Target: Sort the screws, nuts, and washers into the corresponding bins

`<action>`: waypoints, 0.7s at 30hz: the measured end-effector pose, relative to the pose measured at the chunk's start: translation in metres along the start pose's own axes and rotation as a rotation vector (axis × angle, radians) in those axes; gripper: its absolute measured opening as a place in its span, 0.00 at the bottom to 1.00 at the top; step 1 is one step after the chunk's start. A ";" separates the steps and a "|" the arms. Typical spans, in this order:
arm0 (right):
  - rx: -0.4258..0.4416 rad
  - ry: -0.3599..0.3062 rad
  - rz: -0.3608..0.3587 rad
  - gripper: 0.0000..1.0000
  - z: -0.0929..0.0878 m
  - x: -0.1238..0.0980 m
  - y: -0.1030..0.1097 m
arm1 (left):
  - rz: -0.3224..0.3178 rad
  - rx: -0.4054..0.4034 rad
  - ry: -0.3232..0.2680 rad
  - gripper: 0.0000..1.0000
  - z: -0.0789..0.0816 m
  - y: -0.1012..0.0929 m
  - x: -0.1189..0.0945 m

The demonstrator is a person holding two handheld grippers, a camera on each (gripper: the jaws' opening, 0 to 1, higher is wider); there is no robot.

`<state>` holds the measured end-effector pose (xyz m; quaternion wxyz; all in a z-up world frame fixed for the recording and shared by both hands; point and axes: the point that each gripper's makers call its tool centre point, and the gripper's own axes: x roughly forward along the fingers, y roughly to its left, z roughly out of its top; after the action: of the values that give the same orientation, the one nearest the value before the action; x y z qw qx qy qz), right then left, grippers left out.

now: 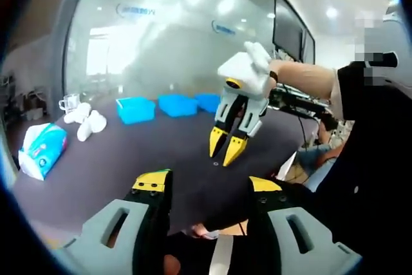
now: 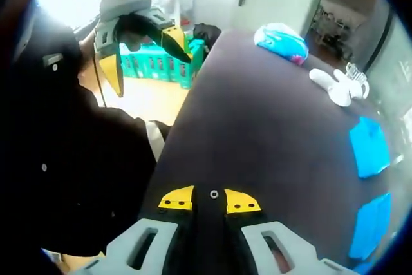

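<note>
A tiny round metal piece [image 2: 214, 194], a nut or a washer, lies on the dark table [image 2: 270, 133] between the yellow tips of my right gripper [image 2: 210, 200]. In the left gripper view the right gripper [image 1: 226, 147] hangs just above that piece [image 1: 215, 163], held by a white-gloved hand, its jaws narrowly open and holding nothing. My left gripper [image 1: 207, 185] is wide open and empty at the table's near edge. It also appears off the table's side, as the left gripper [image 2: 145, 56]. Three blue bins [image 1: 136, 109] [image 1: 177, 104] [image 1: 207, 101] stand at the far side.
A blue-and-white tissue pack [image 1: 42, 149] lies at the table's left end, with white objects [image 1: 87, 120] and a glass mug [image 1: 67, 102] near it. A person in dark clothing [image 2: 71, 146] stands against the table edge. Green crates [image 2: 158, 66] sit on the floor beyond.
</note>
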<state>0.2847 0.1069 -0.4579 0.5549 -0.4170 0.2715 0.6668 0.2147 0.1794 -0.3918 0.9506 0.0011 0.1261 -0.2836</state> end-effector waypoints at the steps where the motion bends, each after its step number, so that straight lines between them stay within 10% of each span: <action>1: 0.000 0.003 0.000 0.11 -0.001 0.001 -0.001 | 0.001 -0.001 -0.001 0.43 0.000 0.000 0.000; 21: 0.034 0.024 0.039 0.02 -0.008 0.009 -0.001 | 0.023 -0.014 -0.012 0.43 0.000 0.007 -0.003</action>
<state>0.2870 0.1053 -0.4697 0.5455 -0.4102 0.2975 0.6675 0.2157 0.1871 -0.3915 0.9545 -0.0057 0.1224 -0.2719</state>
